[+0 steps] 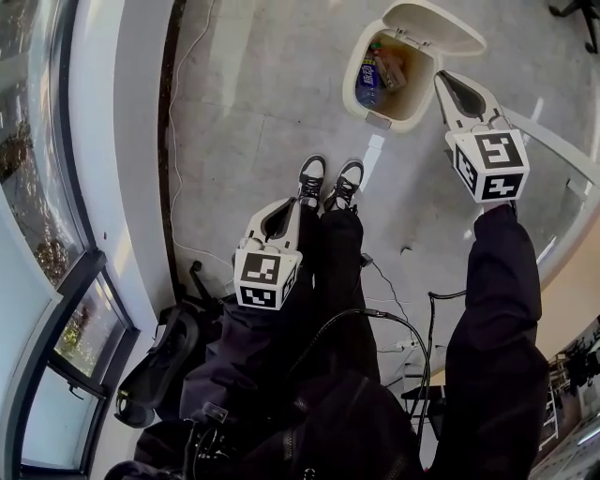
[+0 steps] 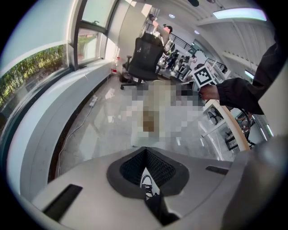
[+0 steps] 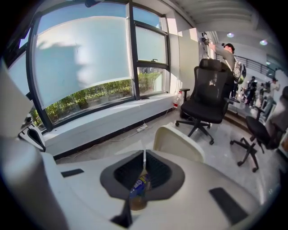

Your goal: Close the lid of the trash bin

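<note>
The cream trash bin [image 1: 356, 58] stands on the floor ahead of my feet. Its lid [image 1: 436, 26] is tipped up and back, and a blue bottle [image 1: 367, 82] and other rubbish lie inside. My right gripper [image 1: 441, 80] hovers at the bin's right rim, shut and empty. In the right gripper view the raised lid [image 3: 177, 143] stands just beyond the right gripper [image 3: 144, 152], with the bottle [image 3: 138, 186] showing through the slit. My left gripper [image 1: 292, 202] hangs low over my shoes [image 1: 328, 180], well short of the bin. Its jaws [image 2: 145, 150] are shut on nothing.
A window wall with a low sill [image 1: 103, 141] runs along the left, and a cable [image 1: 192, 112] trails on the floor beside it. A black chair base [image 1: 159, 366] sits near my left leg. Black office chairs [image 3: 209, 99] stand beyond the bin. A desk edge [image 1: 562, 150] lies right.
</note>
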Action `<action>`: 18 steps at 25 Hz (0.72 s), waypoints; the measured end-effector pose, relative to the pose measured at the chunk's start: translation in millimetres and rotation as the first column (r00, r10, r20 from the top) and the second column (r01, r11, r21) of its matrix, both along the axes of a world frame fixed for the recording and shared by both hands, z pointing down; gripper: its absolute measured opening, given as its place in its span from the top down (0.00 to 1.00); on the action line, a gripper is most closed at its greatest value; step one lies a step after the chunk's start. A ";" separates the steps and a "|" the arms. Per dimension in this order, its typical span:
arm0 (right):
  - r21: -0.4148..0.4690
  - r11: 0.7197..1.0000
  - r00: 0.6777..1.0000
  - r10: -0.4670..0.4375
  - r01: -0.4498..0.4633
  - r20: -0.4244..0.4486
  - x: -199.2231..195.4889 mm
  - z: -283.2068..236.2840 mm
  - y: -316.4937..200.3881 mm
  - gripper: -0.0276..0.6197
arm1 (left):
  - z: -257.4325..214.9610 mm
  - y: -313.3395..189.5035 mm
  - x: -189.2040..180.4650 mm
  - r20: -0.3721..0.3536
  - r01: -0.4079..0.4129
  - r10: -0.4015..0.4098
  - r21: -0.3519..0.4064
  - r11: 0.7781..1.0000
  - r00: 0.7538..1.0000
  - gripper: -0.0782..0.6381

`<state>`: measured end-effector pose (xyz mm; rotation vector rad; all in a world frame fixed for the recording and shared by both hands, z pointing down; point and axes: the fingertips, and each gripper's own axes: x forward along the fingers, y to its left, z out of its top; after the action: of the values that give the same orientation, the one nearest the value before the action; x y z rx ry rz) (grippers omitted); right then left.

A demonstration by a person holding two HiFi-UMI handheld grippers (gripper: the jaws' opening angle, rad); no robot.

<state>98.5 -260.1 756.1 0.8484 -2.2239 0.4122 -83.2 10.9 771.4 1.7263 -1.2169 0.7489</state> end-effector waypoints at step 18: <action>0.069 0.972 0.916 -0.186 0.224 -0.355 35.2 12.0 -101.1 0.78 | 8.1 6.9 -7.6 -0.005 0.030 -0.030 -0.021 0.999 1.000 0.89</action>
<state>133.7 -361.3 768.1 0.6730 -1.9896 0.0350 -90.8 17.8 779.4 1.6883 -1.2244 0.7370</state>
